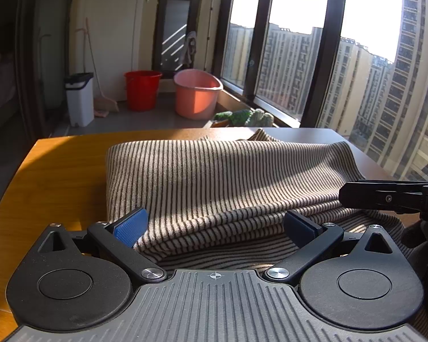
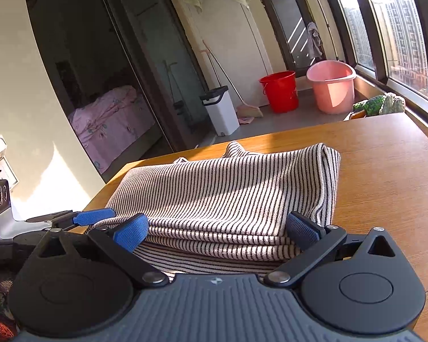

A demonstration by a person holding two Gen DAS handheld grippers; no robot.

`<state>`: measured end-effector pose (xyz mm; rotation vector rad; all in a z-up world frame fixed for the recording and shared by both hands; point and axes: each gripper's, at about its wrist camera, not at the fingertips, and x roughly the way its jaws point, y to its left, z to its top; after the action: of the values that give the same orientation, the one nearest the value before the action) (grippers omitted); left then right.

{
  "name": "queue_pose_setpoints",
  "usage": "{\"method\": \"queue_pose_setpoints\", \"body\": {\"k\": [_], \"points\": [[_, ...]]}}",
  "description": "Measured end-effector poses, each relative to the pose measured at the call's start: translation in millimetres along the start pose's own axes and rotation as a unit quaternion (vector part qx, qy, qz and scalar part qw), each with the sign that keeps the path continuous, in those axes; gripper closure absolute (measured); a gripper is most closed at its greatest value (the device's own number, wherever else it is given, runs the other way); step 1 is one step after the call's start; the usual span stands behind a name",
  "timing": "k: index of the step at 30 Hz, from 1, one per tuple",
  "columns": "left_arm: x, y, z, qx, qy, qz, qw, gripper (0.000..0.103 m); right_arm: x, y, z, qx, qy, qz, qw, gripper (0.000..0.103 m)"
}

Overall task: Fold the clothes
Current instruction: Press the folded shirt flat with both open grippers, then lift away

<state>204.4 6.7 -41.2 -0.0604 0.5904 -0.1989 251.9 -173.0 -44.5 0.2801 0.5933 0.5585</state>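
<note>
A beige garment with thin dark stripes (image 1: 222, 176) lies folded in several layers on the wooden table (image 1: 51, 176). My left gripper (image 1: 216, 225) is open, its blue pads on either side of the near folded edge. The right gripper's black finger shows at the right edge of the left wrist view (image 1: 385, 196). In the right wrist view the same garment (image 2: 228, 188) lies on the table (image 2: 391, 171). My right gripper (image 2: 218, 229) is open around its near edge. The left gripper's blue pad (image 2: 94, 216) shows at the left, by the cloth's corner.
On the floor beyond the table stand a red bucket (image 1: 142, 89), a pink tub (image 1: 197, 94) and a white bin (image 1: 80, 99). Large windows (image 1: 342, 65) run along the right. A doorway to a bedroom (image 2: 111, 114) is at the left.
</note>
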Motion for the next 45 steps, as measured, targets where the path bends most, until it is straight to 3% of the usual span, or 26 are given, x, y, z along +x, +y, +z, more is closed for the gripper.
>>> {"method": "queue_pose_setpoints", "body": {"k": [5, 13, 23, 28, 31, 32, 34, 36, 38, 40, 41, 44, 45], "points": [[0.2, -1.3, -0.1, 0.003, 0.000, 0.001, 1.0000, 0.000, 1.1, 5.0, -1.8, -0.011, 0.004, -0.007, 1.000, 0.000], [0.7, -1.0, 0.5, 0.002, 0.003, -0.003, 1.0000, 0.000, 3.0, 0.1, 0.7, 0.003, 0.015, 0.022, 1.000, 0.000], [4.1, -8.1, 1.2, 0.025, 0.015, 0.009, 0.9995, 0.000, 7.4, 25.1, -3.5, -0.060, 0.023, -0.033, 0.997, 0.000], [8.8, -20.8, 2.1, 0.076, 0.036, 0.020, 0.9962, 0.000, -5.9, 21.9, -2.4, -0.045, -0.005, -0.045, 0.998, 0.000], [-3.1, -11.6, 6.7, 0.058, 0.019, -0.020, 0.9979, 0.000, -24.2, 29.1, 2.8, -0.075, -0.039, -0.063, 0.994, 0.001], [-8.2, -5.3, 11.8, 0.041, 0.008, -0.042, 0.9983, 0.000, -29.2, 31.1, 7.5, -0.089, -0.052, -0.075, 0.992, 0.002], [-3.5, 4.2, 23.5, 0.014, 0.009, -0.065, 0.9978, 0.000, -33.7, 32.2, 21.9, -0.105, -0.069, -0.103, 0.987, 0.017], [2.7, 13.4, 35.3, -0.013, 0.012, -0.086, 0.9962, 0.000, -24.0, 23.3, 39.9, -0.077, -0.049, -0.097, 0.991, 0.042], [8.8, 22.6, 47.2, -0.039, 0.015, -0.107, 0.9934, 0.000, -5.9, 12.4, 48.9, -0.057, -0.017, -0.089, 0.994, 0.045], [28.7, 33.2, 45.8, -0.029, 0.045, -0.084, 0.9950, 0.001, 9.6, 0.2, 42.7, -0.060, 0.010, -0.101, 0.993, 0.045], [36.6, 38.5, 43.5, -0.019, 0.057, -0.070, 0.9958, 0.007, 16.8, -6.0, 38.1, -0.063, 0.023, -0.109, 0.992, 0.047], [29.0, 49.1, 39.1, 0.002, 0.049, -0.072, 0.9962, 0.013, 23.8, -12.1, 33.3, -0.085, 0.049, -0.136, 0.986, 0.047], [22.5, 51.1, 40.3, 0.001, 0.042, -0.061, 0.9973, 0.008, 22.1, -10.2, 36.4, -0.088, 0.051, -0.149, 0.984, 0.045]]}}
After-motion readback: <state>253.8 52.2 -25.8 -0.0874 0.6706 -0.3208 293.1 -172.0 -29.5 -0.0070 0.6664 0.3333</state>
